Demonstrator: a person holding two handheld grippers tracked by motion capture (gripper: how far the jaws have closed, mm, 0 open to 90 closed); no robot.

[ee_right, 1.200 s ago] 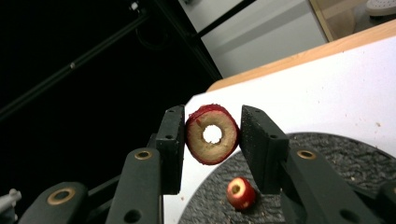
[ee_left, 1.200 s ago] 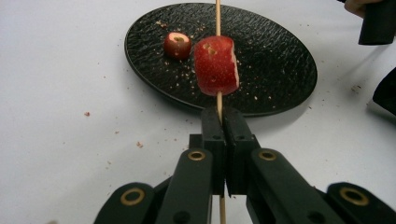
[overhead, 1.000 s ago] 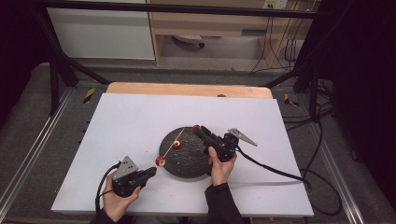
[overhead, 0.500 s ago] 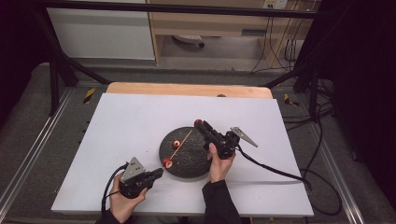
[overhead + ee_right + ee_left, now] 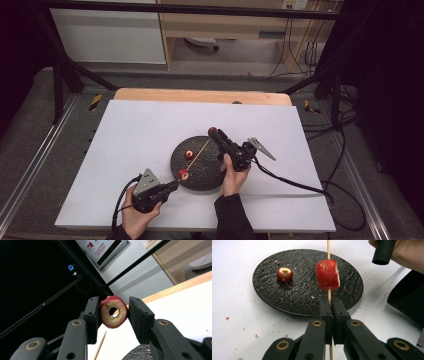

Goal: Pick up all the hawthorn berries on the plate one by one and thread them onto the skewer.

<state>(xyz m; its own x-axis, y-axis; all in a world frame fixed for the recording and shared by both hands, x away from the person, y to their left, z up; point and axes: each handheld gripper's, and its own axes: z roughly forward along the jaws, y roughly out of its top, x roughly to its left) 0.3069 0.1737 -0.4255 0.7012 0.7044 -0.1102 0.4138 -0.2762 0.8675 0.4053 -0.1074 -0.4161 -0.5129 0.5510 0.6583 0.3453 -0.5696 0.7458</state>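
A black round plate lies on the white table. My left gripper, at the plate's near-left rim, is shut on a thin wooden skewer. The skewer runs up over the plate and carries a red apple chunk just beyond the jaws. A smaller apple piece rests on the plate. My right gripper, held above the plate's far side, is shut on a cored apple ring whose hole faces the camera. The skewer's tip shows just below the ring.
The white table top has a wooden strip along its far edge. Apple crumbs dot the table near the plate. The right gripper's cable trails right across the table. Metal frame rails run along both sides.
My left gripper has moved right toward the plate, bringing the skewer and its apple chunk over the rim. My right gripper has shifted slightly away with the apple ring.
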